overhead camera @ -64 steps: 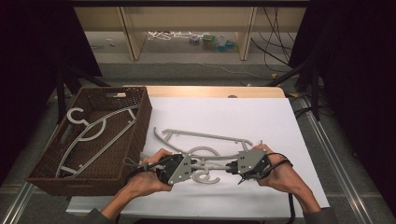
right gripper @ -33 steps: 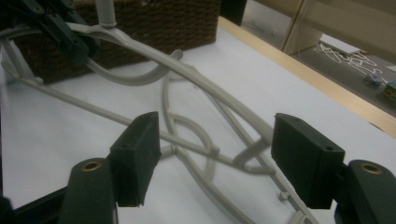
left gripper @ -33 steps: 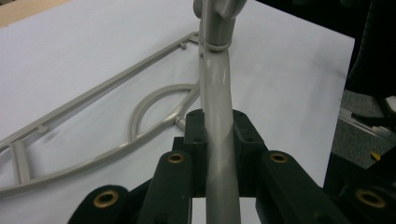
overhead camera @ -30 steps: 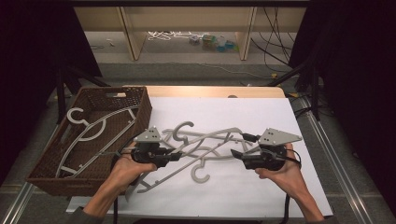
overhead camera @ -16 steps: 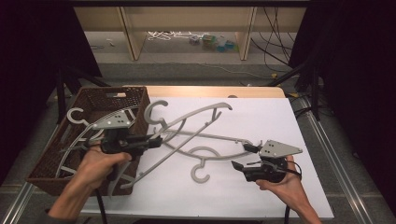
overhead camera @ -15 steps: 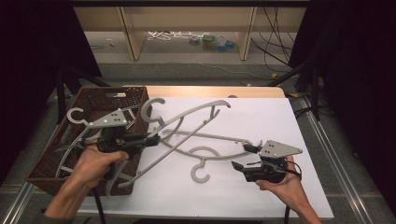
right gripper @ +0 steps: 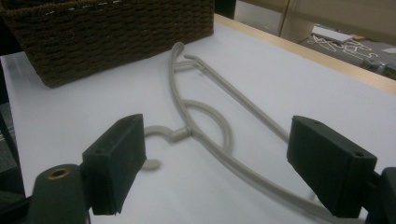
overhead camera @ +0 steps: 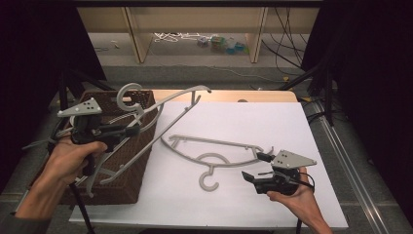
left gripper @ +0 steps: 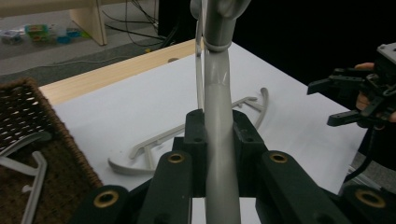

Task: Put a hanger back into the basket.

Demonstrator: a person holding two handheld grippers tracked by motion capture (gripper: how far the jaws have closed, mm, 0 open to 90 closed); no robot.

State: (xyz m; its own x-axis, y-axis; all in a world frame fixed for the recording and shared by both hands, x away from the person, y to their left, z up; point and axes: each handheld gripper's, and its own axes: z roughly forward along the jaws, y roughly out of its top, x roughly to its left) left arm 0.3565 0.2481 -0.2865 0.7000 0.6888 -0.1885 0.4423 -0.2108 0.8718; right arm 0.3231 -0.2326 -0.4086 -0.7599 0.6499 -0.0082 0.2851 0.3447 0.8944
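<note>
A grey plastic hanger [overhead camera: 168,105] hangs tilted in the air above the wicker basket [overhead camera: 127,181], its hook [overhead camera: 127,92] uppermost. My left gripper [overhead camera: 132,130] is shut on it; in the left gripper view the pads clamp the hanger's bar [left gripper: 218,93] at the left gripper's tips [left gripper: 219,123]. A second grey hanger [overhead camera: 214,148] lies flat on the white sheet. My right gripper [overhead camera: 255,167] sits at its right end, jaws wide and just opened further. In the right gripper view that hanger [right gripper: 210,121] runs under the gap of the right gripper [right gripper: 224,161], and neither pad touches it.
The brown basket stands at the table's left edge with other grey hangers [left gripper: 28,186] inside. The white sheet [overhead camera: 243,117] covers the table, with a wooden strip [overhead camera: 253,95] along the far edge. Shelving and clutter stand on the floor beyond.
My left gripper has carried its hanger up and left over the basket. The right gripper's jaws have spread, and the second hanger has settled flat on the sheet.
</note>
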